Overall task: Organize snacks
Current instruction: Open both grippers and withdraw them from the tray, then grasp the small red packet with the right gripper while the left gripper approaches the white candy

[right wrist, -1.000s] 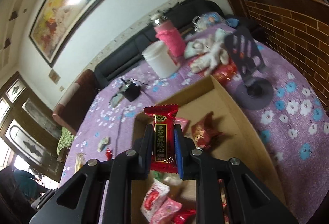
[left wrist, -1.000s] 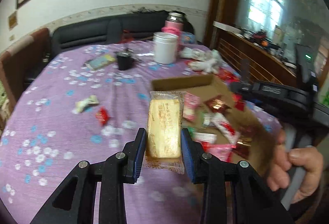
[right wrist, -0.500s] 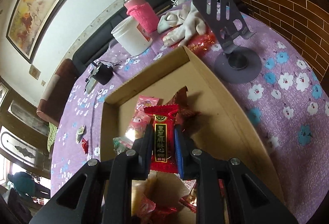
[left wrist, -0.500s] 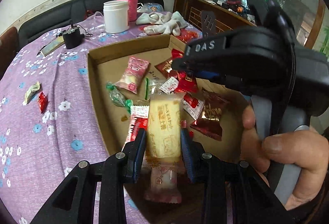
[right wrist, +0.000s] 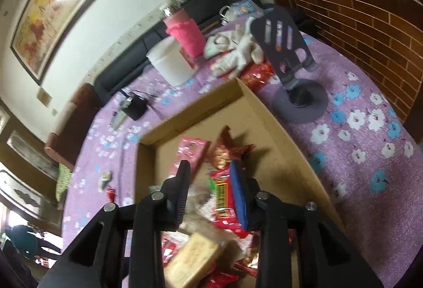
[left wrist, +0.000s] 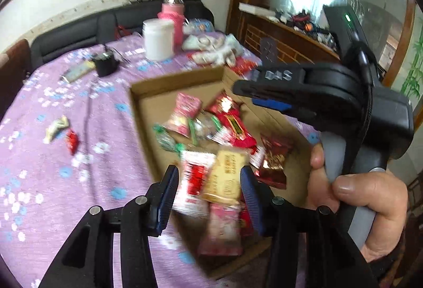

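In the left wrist view, the left gripper (left wrist: 208, 195) hangs over the near end of the cardboard box (left wrist: 169, 81). Its jaws have just been opening and now stand apart, with the yellow cracker packet (left wrist: 224, 177) lying between them on the snack heap, a gap showing beside each pad, so nothing is gripped. At 3 o'clock a hand (left wrist: 362, 198) grips the handle of the right gripper (left wrist: 267, 97), whose jaws reach in over the box from the right.

In the right wrist view, the right gripper (right wrist: 211, 187) sits low over the same box. Its jaws have also just been opening and are narrowly parted; the red snack bar (right wrist: 222, 195) lies between them, against the blue right pad and clear of the left one, resting on the other packets. The cracker packet (right wrist: 193, 259) shows at 6 o'clock.

Farther off on the purple flowered tablecloth (left wrist: 53, 182), 2 loose sweets (left wrist: 63, 132) lie at 9 o'clock, outside the box. At 12 o'clock stand a white jar (left wrist: 158, 36) and a pink flask (left wrist: 171, 18).
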`<state>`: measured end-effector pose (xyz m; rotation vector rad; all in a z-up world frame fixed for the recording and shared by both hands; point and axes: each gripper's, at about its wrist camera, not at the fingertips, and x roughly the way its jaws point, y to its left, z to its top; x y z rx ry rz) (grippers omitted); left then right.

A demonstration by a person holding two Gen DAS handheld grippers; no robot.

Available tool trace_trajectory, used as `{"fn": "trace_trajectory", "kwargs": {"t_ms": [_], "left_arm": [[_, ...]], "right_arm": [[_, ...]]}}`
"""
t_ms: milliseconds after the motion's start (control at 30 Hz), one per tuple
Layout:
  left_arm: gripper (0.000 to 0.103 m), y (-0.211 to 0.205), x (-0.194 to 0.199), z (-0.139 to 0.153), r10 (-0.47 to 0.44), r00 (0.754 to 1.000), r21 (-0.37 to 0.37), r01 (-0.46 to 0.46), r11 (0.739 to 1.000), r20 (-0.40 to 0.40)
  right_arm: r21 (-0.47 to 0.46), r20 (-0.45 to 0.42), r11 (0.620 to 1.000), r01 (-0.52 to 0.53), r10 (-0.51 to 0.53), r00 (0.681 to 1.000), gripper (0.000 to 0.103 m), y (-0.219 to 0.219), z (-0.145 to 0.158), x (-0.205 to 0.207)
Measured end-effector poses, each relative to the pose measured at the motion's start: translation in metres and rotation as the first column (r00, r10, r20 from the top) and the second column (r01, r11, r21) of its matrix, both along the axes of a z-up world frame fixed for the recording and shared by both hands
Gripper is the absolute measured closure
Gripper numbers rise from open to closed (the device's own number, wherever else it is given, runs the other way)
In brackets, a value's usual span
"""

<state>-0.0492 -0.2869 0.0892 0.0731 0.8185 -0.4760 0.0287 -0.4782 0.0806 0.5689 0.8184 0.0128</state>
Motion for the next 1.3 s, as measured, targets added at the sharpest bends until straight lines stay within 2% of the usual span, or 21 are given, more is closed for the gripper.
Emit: {"fn": "trace_trajectory", "kwargs": {"t_ms": [200, 300, 400, 533, 700, 767, 867, 933, 1000, 1200, 1300], "left_arm": [[0.052, 0.06, -0.004, 0.02, 0.101, 0.994, -0.056, -0.099, 0.994, 0.035], [0.047, 0.1, -0.009, 0.018, 0.163, 0.985, -0.033, -0.161, 0.986, 0.056], [0.047, 0.145, -0.014, 0.006, 0.244, 0.968, -0.004, -0.244, 0.97, 0.06], [0.047, 0.209, -0.011, -0.022, 0.35, 0.937, 0.017, -0.349, 0.937, -0.006], [0.047, 0.256, -0.001, -0.047, 0.437, 0.899, 0.074, -0.434, 0.898, -0.033], [0.047, 0.271, 0.003, -0.055, 0.459, 0.887, 0.072, -0.456, 0.887, -0.047], [0.046, 0.284, 0.012, -0.067, 0.485, 0.872, 0.076, -0.48, 0.874, -0.063], [0.047, 0.289, 0.014, -0.074, 0.481, 0.871, 0.057, -0.478, 0.877, -0.101], [0.047, 0.291, 0.014, -0.075, 0.464, 0.878, 0.034, -0.463, 0.885, -0.116], [0.044, 0.286, 0.013, -0.075, 0.437, 0.893, 0.036, -0.436, 0.899, -0.111], [0.043, 0.287, 0.012, -0.074, 0.426, 0.897, 0.014, -0.428, 0.904, -0.118]], "right_arm": [[-0.055, 0.106, 0.996, -0.077, 0.082, 0.991, 0.073, 0.023, 0.021, -0.008], [-0.082, 0.131, 0.986, -0.142, 0.152, 0.98, 0.073, 0.041, 0.022, -0.007], [-0.138, 0.144, 0.973, -0.187, 0.207, 0.968, 0.074, 0.061, 0.022, -0.006], [-0.174, 0.13, 0.952, -0.252, 0.276, 0.952, 0.074, 0.088, 0.023, -0.007], [-0.188, 0.077, 0.91, -0.37, 0.389, 0.918, 0.073, 0.142, 0.029, -0.013], [-0.204, 0.057, 0.89, -0.408, 0.427, 0.902, 0.074, 0.163, 0.03, -0.016], [-0.217, 0.02, 0.863, -0.456, 0.471, 0.882, 0.073, 0.193, 0.029, -0.016], [-0.209, -0.016, 0.852, -0.479, 0.487, 0.873, 0.073, 0.208, 0.025, -0.008], [-0.205, -0.042, 0.845, -0.494, 0.496, 0.867, 0.073, 0.22, 0.023, 0.001], [-0.248, -0.123, 0.846, -0.472, 0.456, 0.881, 0.073, 0.239, 0.012, 0.041], [-0.238, -0.175, 0.837, -0.494, 0.463, 0.869, 0.074, 0.246, -0.002, 0.063]]}}
